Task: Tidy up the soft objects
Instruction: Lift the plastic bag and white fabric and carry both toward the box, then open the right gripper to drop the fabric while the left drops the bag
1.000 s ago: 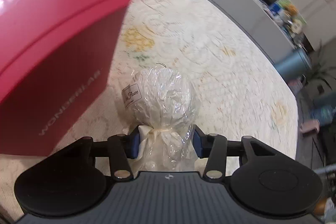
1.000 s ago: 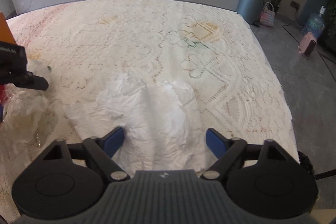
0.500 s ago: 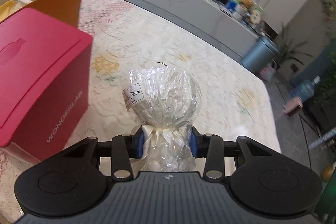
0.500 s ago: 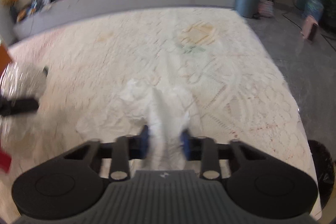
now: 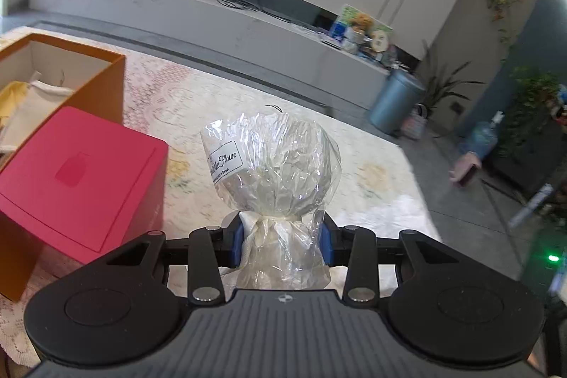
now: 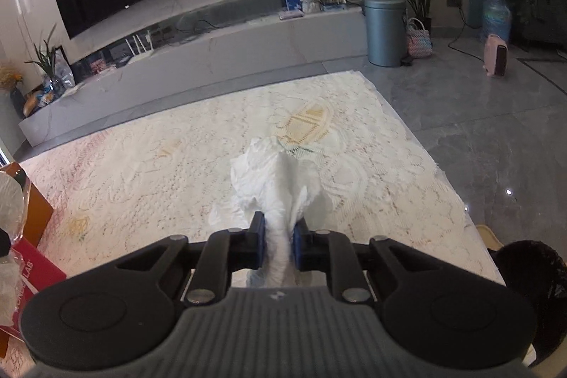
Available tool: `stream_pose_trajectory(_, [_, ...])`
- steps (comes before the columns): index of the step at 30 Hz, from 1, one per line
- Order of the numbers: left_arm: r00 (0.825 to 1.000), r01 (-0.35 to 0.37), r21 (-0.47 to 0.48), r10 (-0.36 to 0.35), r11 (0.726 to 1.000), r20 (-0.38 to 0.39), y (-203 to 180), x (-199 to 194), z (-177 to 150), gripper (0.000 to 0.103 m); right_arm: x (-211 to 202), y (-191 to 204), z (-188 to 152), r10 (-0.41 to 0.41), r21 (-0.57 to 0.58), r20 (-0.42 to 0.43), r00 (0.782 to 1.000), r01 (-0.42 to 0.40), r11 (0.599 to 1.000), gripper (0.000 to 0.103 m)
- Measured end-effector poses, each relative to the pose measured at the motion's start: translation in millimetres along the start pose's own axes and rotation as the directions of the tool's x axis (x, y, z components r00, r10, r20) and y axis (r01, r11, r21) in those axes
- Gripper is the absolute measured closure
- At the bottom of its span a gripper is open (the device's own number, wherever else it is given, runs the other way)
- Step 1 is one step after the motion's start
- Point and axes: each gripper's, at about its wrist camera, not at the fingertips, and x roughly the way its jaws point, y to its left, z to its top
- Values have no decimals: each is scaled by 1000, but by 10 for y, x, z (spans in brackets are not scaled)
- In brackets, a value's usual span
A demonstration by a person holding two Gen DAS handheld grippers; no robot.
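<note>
The left hand-held gripper (image 5: 282,245) is clenching the tied neck of a cellophane-wrapped bundle (image 5: 274,172), frame centre, apparently clear of the table (image 5: 372,172). The right hand-held gripper (image 6: 278,245), jaws just closing, is pinching white crumpled tissue paper (image 6: 274,179), lower centre.

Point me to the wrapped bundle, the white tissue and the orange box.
wrapped bundle (image 5: 280,172): left wrist view, on the bulging clear wrap.
white tissue (image 6: 273,179): right wrist view, on the crumpled bunch ahead of the pads.
orange box (image 5: 102,94): left wrist view, on its outer side wall.
</note>
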Motion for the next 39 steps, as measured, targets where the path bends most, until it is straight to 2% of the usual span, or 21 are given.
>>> stream_pose_trajectory(3, [1000, 22, 44, -21, 999, -8, -9, -58, 33, 58, 0, 11, -9, -54, -12, -3, 999, 54, 998, 89])
stream_pose_trajectory(6, [999, 35, 125, -30, 992, -40, 9, -84, 54, 58, 4, 167, -12, -151, -101, 8, 988, 151, 983, 89])
stream_pose_trajectory(12, [997, 39, 217, -25, 975, -67, 273, -285, 107, 58, -122, 592, 59, -152, -203, 81, 985, 165, 965, 88])
stream_pose_trajectory(16, [1000, -14, 239, 14, 971, 4, 551, -496, 257, 58, -131, 986, 57, -153, -328, 107, 982, 180, 927, 88])
stream_pose_trajectory(20, [999, -37, 171, 33, 985, 26, 925, -638, 466, 57, -290, 1351, 111, -109, -365, 217, 970, 184, 913, 88])
stream_pose_trajectory(22, [999, -31, 128, 28, 991, 27, 1141, -687, 587, 57, -365, 1579, 120, -112, -415, 275, 955, 223, 882, 87])
stream_pose_trajectory(25, [997, -65, 68, 63, 996, 37, 1489, -748, 762, 57, -448, 1863, 75, -119, -474, 348, 930, 284, 833, 87])
stream_pose_trajectory(31, [993, -90, -44, 92, 995, 68, 2200, -921, 1004, 57, -618, 2311, 26, -53, -511, 432, 900, 293, 808, 87])
stream_pose_trajectory(33, [992, -92, -65, 97, 994, 75, 2383, -961, 1063, 57, -715, 2493, 58, -29, -526, 442, 897, 286, 801, 87])
stream_pose_trajectory(35, [996, -76, -60, 79, 995, 46, 2537, -950, 1112, 57, -849, 2655, 105, 16, -522, 445, 895, 245, 817, 87])
stream_pose_trajectory(39, [996, -69, 16, 70, 998, -47, 2679, -797, 1119, 57, -1058, 3028, 222, 204, -485, 392, 897, 13, 874, 87])
